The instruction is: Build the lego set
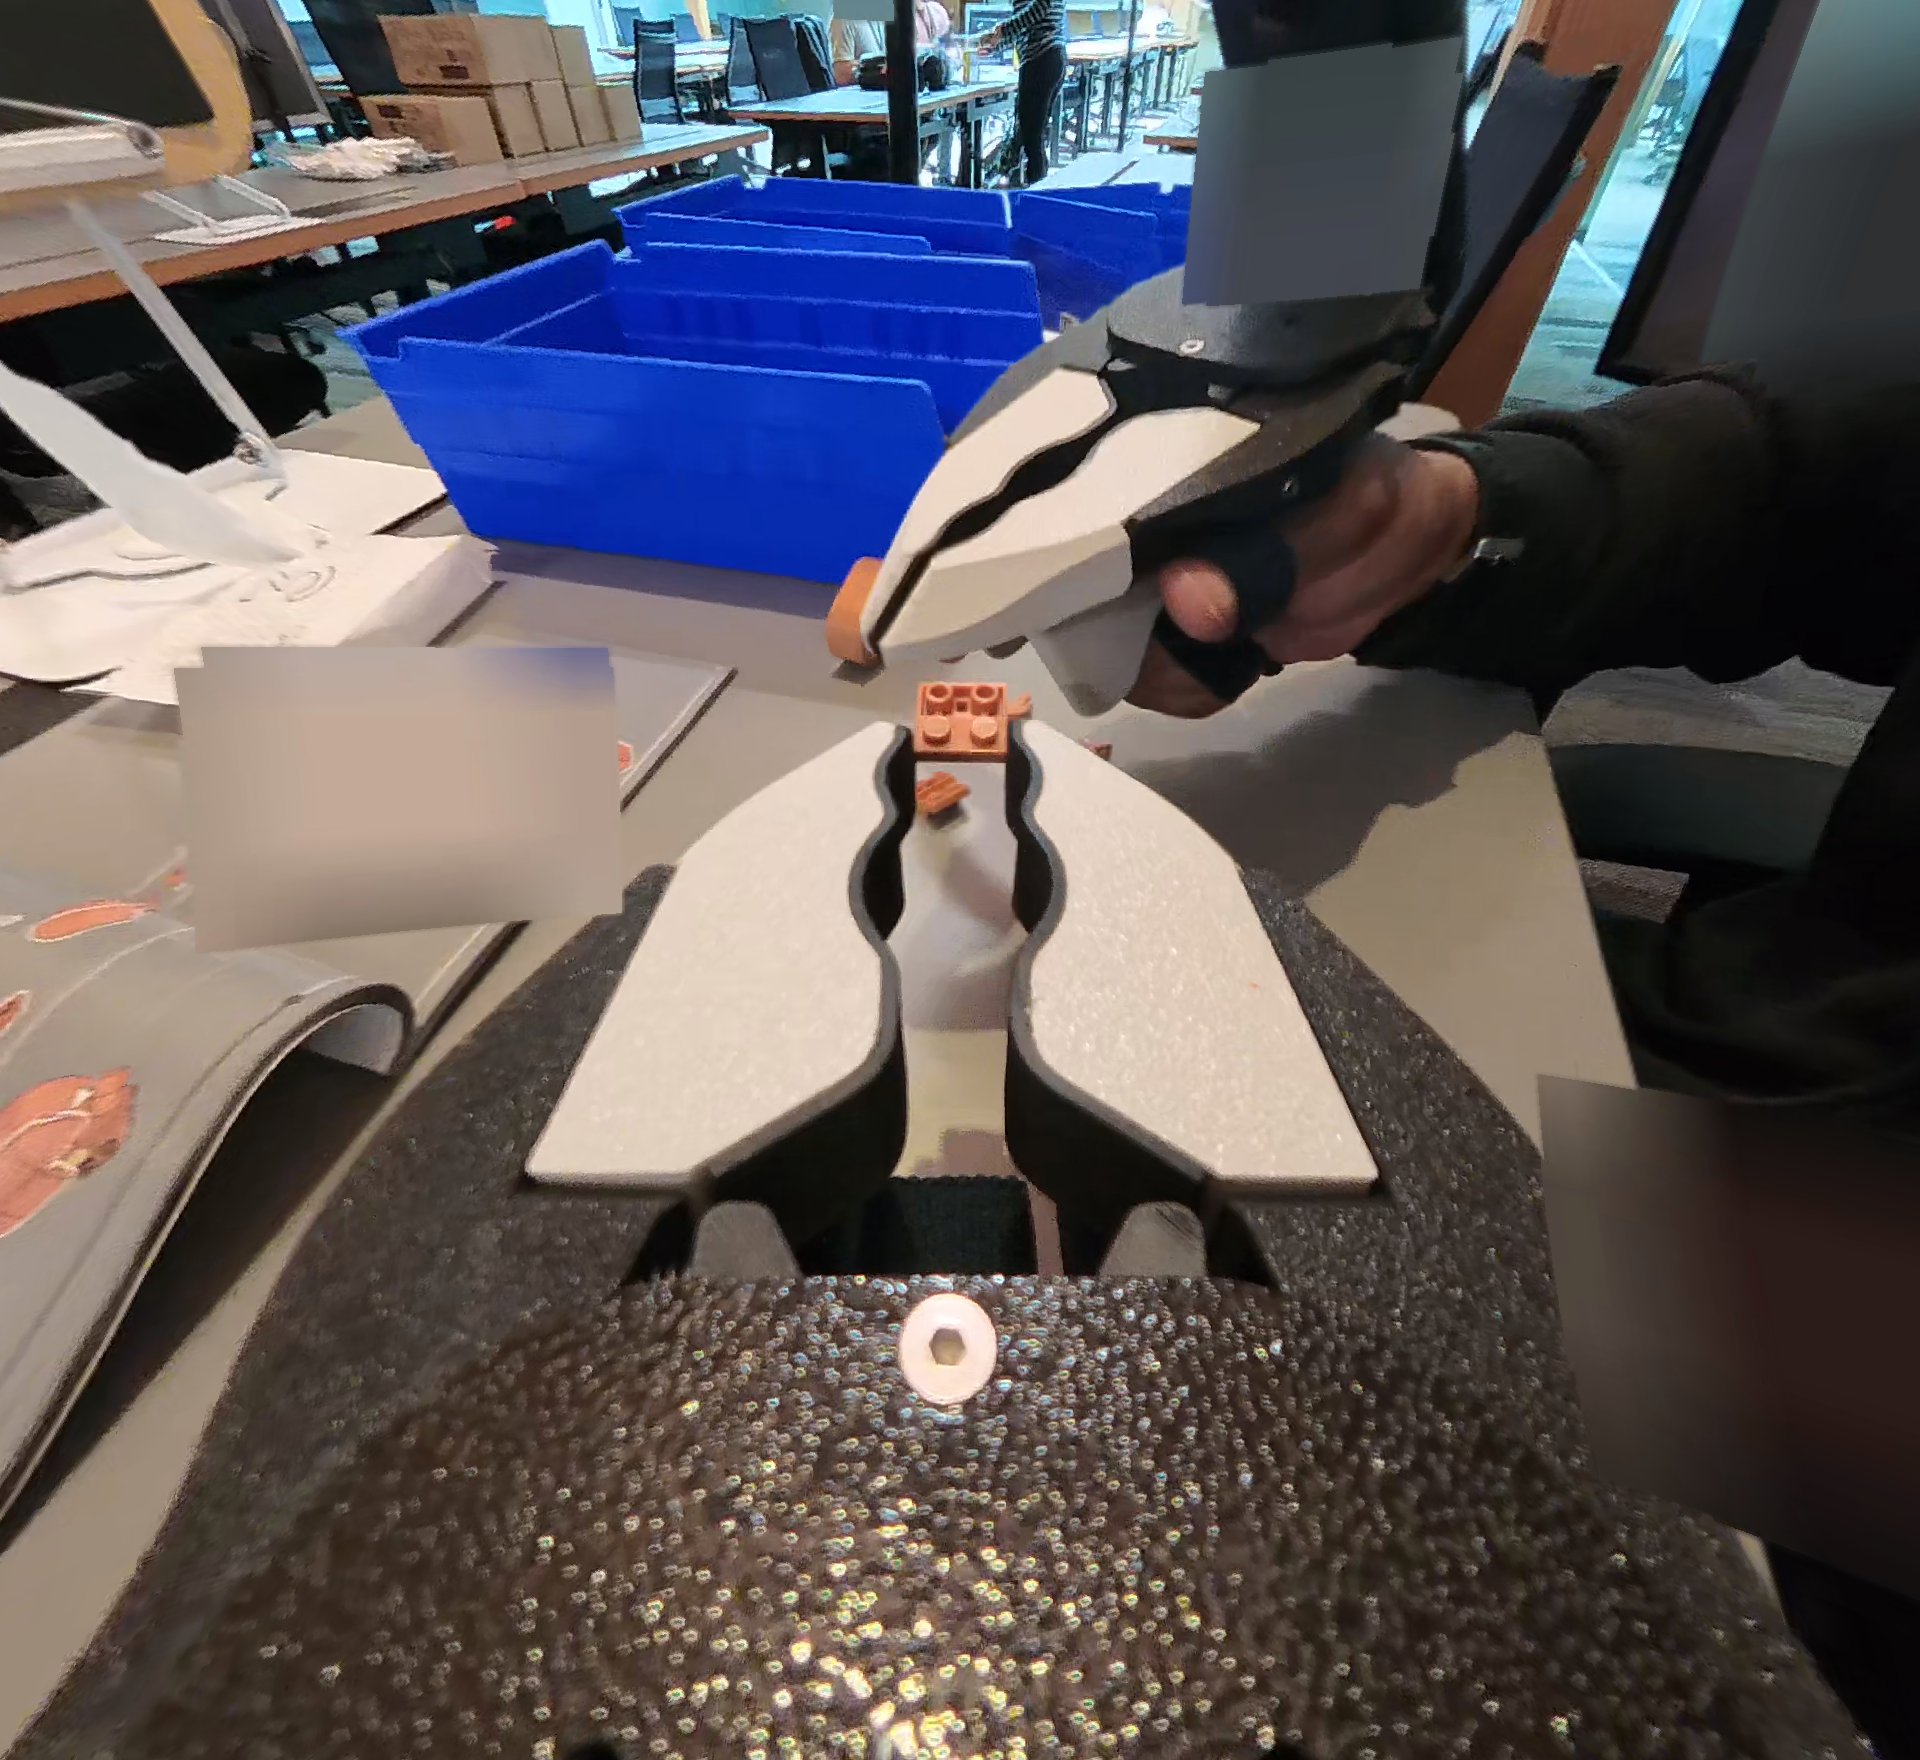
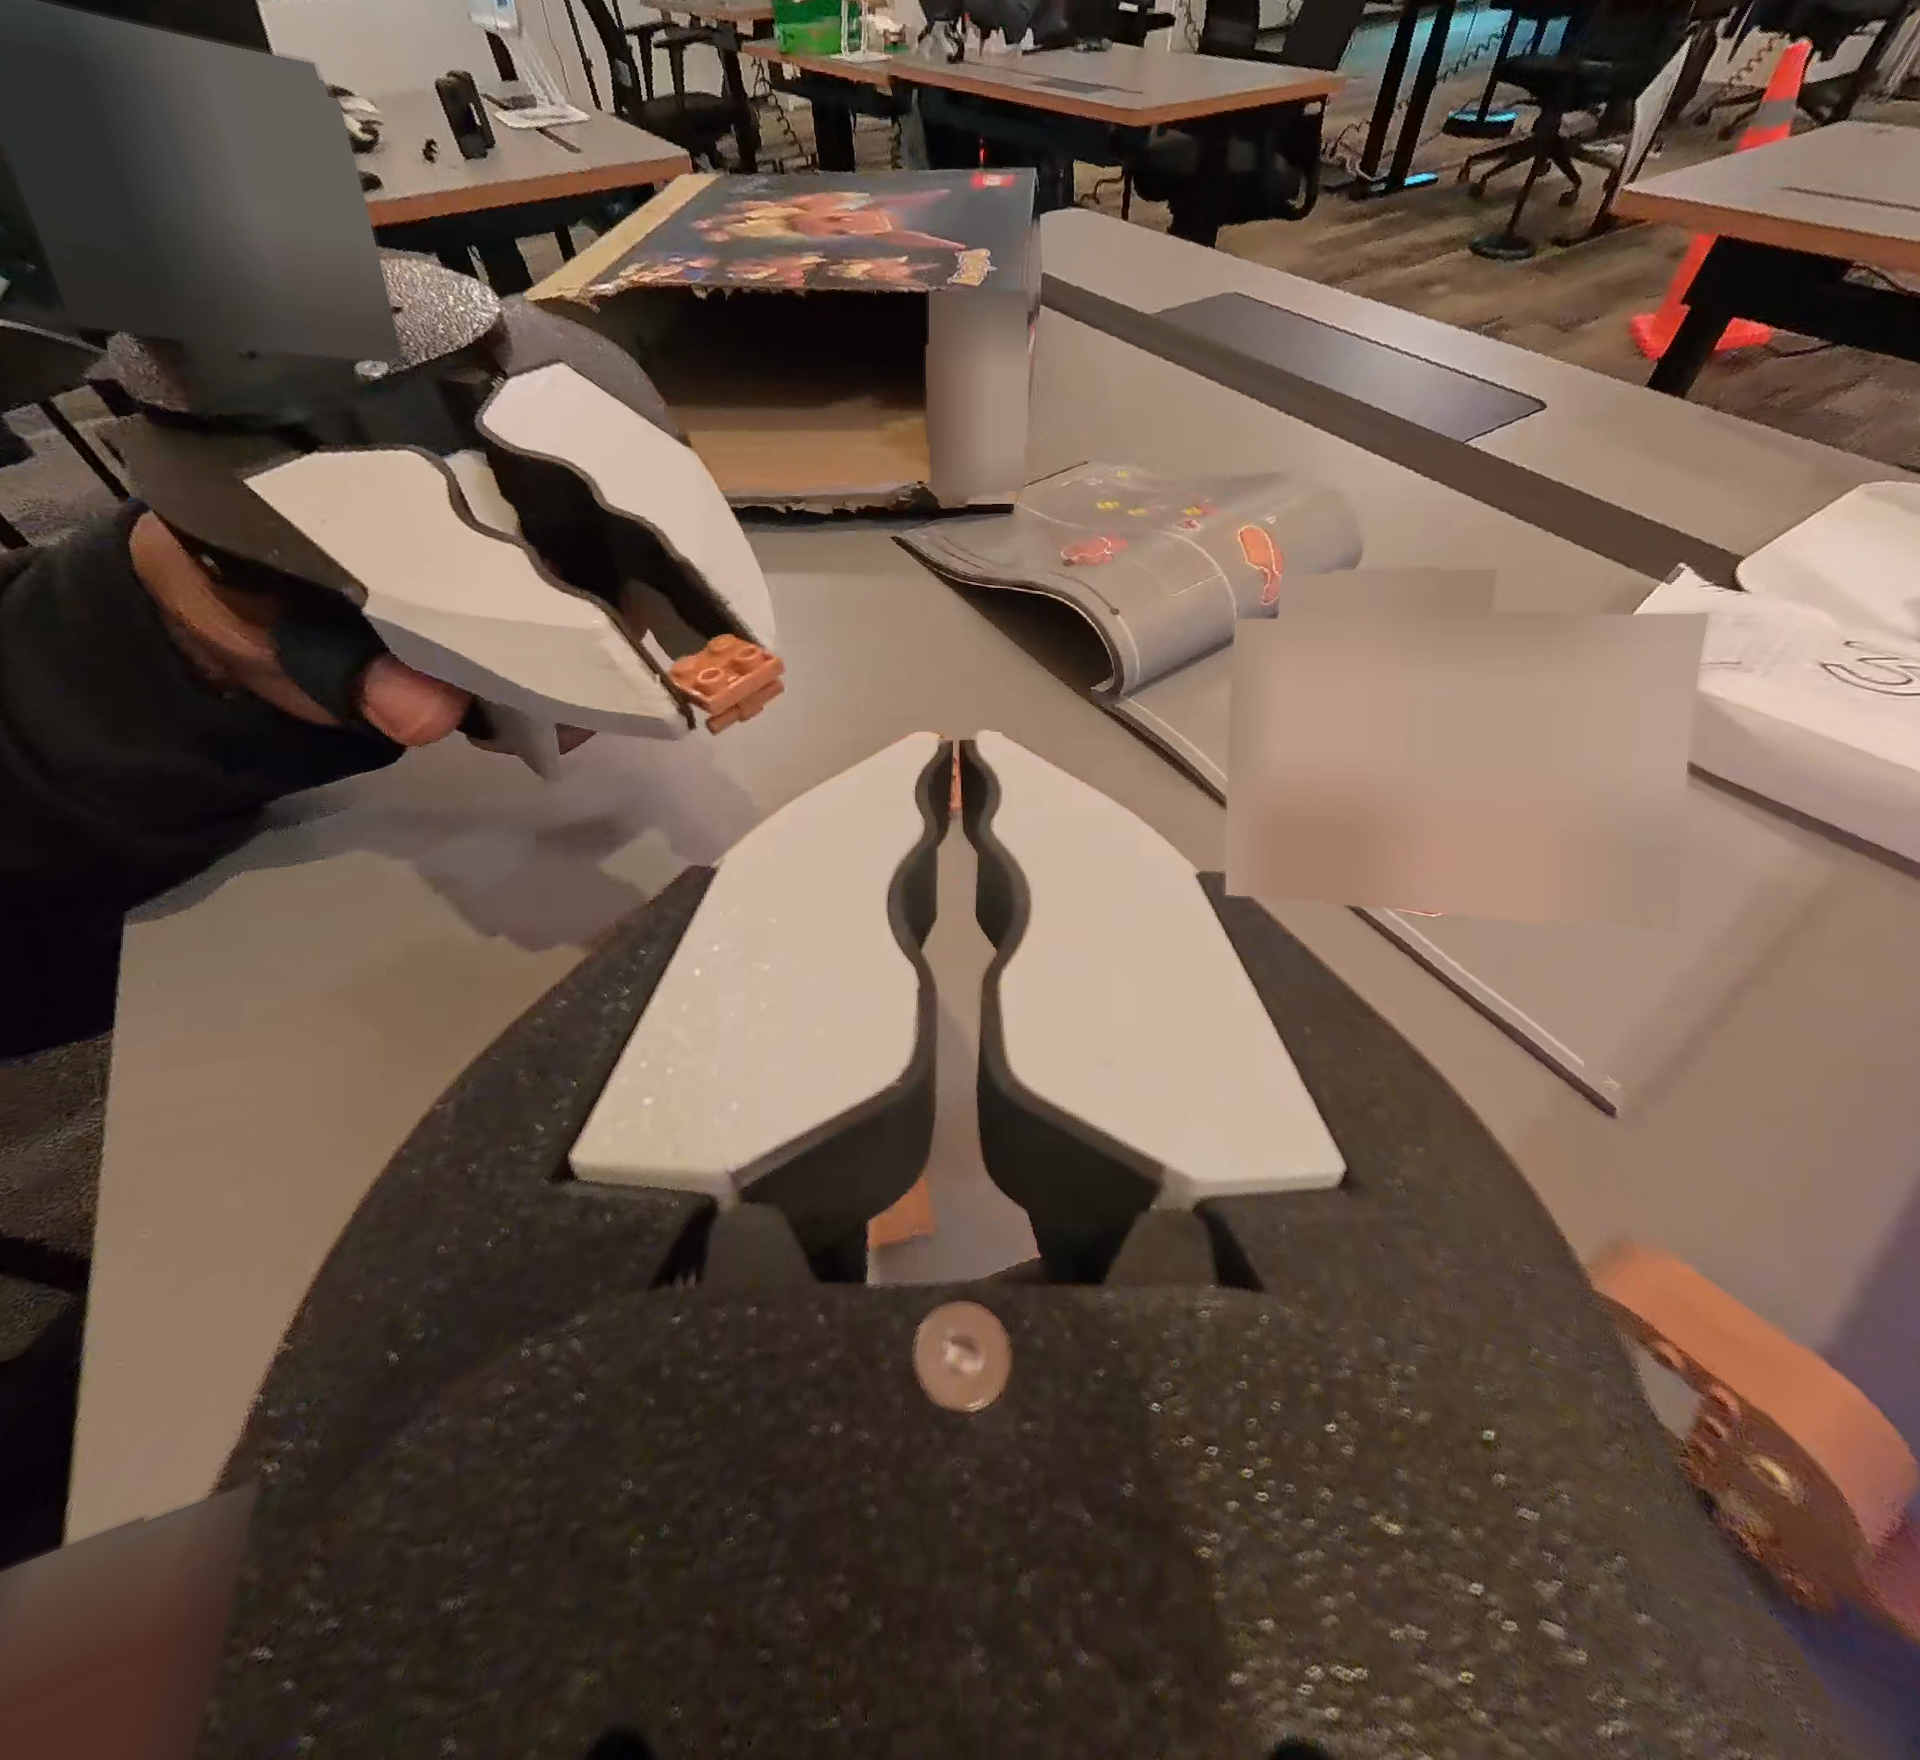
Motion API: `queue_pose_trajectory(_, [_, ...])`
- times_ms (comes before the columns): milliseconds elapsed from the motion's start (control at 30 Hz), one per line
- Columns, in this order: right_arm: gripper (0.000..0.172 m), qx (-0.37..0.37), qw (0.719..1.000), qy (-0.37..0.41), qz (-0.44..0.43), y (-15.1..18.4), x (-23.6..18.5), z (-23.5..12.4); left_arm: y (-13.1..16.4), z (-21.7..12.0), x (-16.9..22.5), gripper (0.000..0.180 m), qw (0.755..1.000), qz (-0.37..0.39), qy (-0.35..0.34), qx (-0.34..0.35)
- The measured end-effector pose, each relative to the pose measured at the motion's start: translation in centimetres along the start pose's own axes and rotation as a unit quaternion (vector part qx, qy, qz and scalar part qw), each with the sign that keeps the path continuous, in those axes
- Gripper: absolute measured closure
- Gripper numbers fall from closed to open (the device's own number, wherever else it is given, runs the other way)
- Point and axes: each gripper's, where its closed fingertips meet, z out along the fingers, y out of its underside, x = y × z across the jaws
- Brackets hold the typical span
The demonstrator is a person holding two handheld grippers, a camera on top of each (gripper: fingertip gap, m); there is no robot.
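Two handheld tongs meet over grey table [image 2: 416,983]. Blue bins [image 1: 665,422] stand beyond left tongs; torn cardboard box [image 2: 810,380] lies beyond right tongs, open booklet [image 2: 1174,578] to its right. Left tongs [image 1: 961,742] part-open, both tips pressed on sides of small orange studded brick [image 1: 961,723], lifted off table. Right tongs [image 2: 957,760] almost closed, tips pinching thin orange rounded piece [image 1: 852,614]. Loose orange bit [image 1: 940,794] lies on table under left tongs.
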Motion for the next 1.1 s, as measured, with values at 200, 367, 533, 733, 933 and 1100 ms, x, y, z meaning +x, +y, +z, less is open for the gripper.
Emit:
queue_pose_trajectory(200, [0.171,0.025,0.998,-0.023,0.049,0.9,0.6,-0.4,1.3,-0.3,-0.6,0.164,0.999,-0.032,0.008,0.0])
queue_pose_trajectory(367, [0.172,0.046,0.995,-0.044,0.083,0.6,0.6,-1.2,2.3,0.6,-1.0,0.164,0.998,-0.051,0.012,-0.02])
queue_pose_trajectory(533, [0.172,0.037,0.994,-0.054,0.091,1.2,0.4,-1.2,3.4,1.4,-1.4,0.164,0.998,-0.054,-0.004,-0.043])
queue_pose_trajectory(733, [0.172,0.048,0.993,-0.055,0.09,0.9,0.4,-1.2,3.9,1.7,-1.6,0.164,0.999,-0.014,-0.018,-0.047])
queue_pose_trajectory(933, [0.172,0.055,0.994,-0.055,0.072,0.5,0.0,-1.3,3.5,1.5,-1.7,0.164,0.999,0.0,-0.031,-0.032])
queue_pose_trajectory(1100, [0.172,0.063,0.995,-0.051,0.058,0.2,-0.1,-1.2,3.1,1.2,-1.7,0.164,1.0,-0.004,-0.028,-0.014])
